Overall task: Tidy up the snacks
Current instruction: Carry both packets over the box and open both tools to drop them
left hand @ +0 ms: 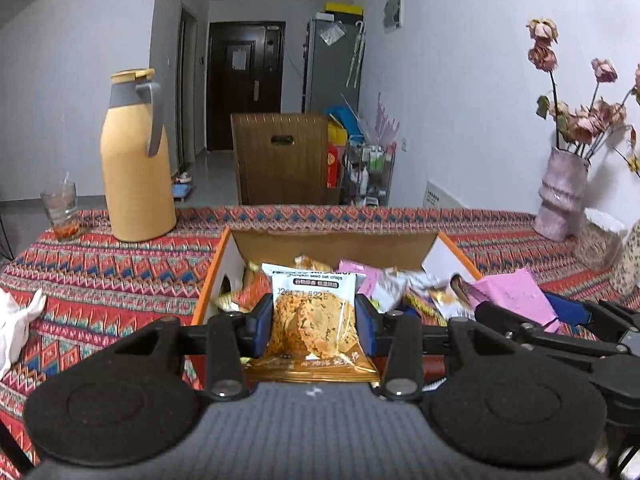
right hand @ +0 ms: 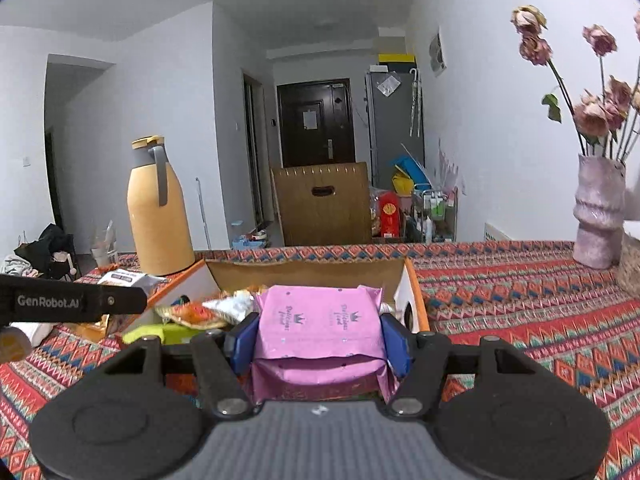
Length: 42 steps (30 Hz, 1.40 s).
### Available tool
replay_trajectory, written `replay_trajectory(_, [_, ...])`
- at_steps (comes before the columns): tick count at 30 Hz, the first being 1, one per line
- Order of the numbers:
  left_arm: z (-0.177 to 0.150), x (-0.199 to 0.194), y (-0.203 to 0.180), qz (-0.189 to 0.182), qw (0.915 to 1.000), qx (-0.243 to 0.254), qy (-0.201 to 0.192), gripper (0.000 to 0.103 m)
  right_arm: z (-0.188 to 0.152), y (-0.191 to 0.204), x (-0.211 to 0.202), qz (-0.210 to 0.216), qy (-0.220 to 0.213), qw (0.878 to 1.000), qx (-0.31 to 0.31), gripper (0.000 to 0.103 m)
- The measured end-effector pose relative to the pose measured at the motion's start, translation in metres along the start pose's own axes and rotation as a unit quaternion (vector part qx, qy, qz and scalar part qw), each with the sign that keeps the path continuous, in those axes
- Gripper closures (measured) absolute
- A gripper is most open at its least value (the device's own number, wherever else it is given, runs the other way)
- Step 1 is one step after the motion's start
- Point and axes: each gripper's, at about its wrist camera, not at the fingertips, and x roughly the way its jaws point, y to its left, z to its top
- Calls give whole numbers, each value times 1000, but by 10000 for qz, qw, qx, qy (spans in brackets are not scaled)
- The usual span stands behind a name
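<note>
Gripping crisps packet (left hand: pixel 313 316) between fingers (left hand: pixel 260 322), pink packet (right hand: pixel 320 322) likewise

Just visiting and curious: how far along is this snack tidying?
Nothing looks sorted yet. In hand: the left gripper grips an oat crisp packet, and the right gripper a pink packet. Left: many mixed packets fill the cardboard box.

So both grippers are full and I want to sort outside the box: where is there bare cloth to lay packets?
Bare tablecloth runs from the box to the vase. A smaller patch lies between the flask and the white tissue, near the glass. The box itself is crowded with packets.
</note>
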Motion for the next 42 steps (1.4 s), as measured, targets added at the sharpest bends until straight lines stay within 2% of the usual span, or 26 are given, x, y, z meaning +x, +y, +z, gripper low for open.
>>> replay_trajectory(11, [25,37,8,189,9989,-319,-279,61,29,1,55,-131,-36,9999,26,40])
replay_trajectory(19, [5,67,14,489,9968,-326,-547,61,16,-8,90,-304,-48,9994,137,40])
replay_trajectory(28, [-9,81,18,414,9978,-270,-438,59,1,-9,107,-249,215,9994,82,40])
replay_trajectory(29, [-10,80,19,401,9977,-284,-459,58,0,-9,108,-252,246,9994,74,39])
replay_trajectory(31, [-10,78,20,417,9972,-342,-512,48,-1,-10,107,-264,260,9993,81,36])
replay_trajectory(33, [-9,75,23,499,9961,-425,-594,12,-1,-12,104,-299,228,9992,118,30])
replay_trajectory(34, [-10,72,24,579,9949,-483,-666,4,-1,-13,102,-318,196,9992,151,28])
replay_trajectory(35, [-10,69,25,650,9936,-536,-756,0,1,-13,101,-317,174,9992,176,22])
replay_trajectory(38, [-8,67,27,620,9932,-593,-784,0,2,-16,98,-382,115,9989,242,1])
replay_trajectory(42, [-7,66,26,609,9935,-574,-774,0,2,-17,99,-402,145,9987,279,0])
